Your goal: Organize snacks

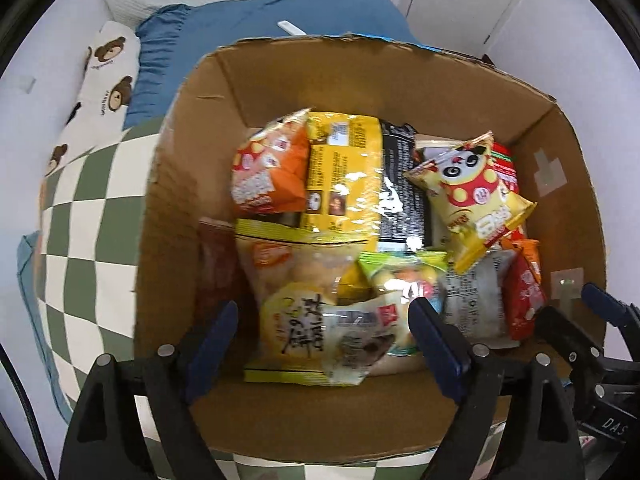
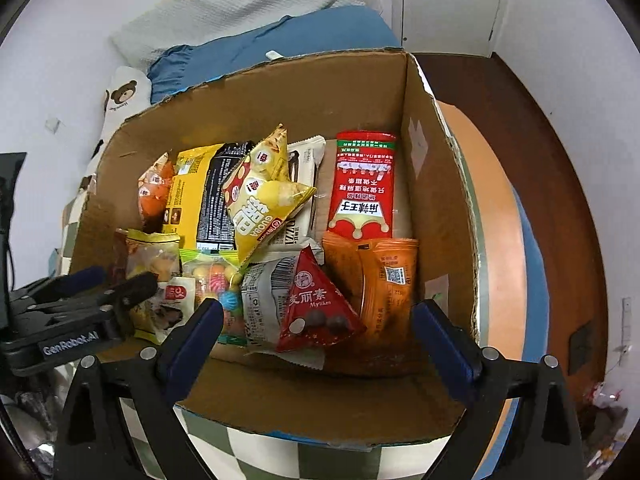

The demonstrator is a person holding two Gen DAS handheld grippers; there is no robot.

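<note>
An open cardboard box (image 1: 176,208) (image 2: 436,208) holds several snack packets. In the left wrist view a clear yellow-edged cookie bag (image 1: 312,308) lies nearest, with a panda packet (image 1: 472,196) and an orange packet (image 1: 268,168) behind it. My left gripper (image 1: 324,332) is open and empty just above the cookie bag. In the right wrist view a red triangular packet (image 2: 316,308), an orange packet (image 2: 384,280) and a long red packet (image 2: 364,184) lie in the box. My right gripper (image 2: 320,328) is open and empty over the box's near side.
The box sits on a green-and-white checked cloth (image 1: 80,216) (image 2: 256,452). A blue pillow (image 1: 256,24) and a bear-print pillow (image 1: 108,68) lie behind it. The left gripper shows at the left of the right wrist view (image 2: 96,292). A wooden bed edge (image 2: 552,200) runs on the right.
</note>
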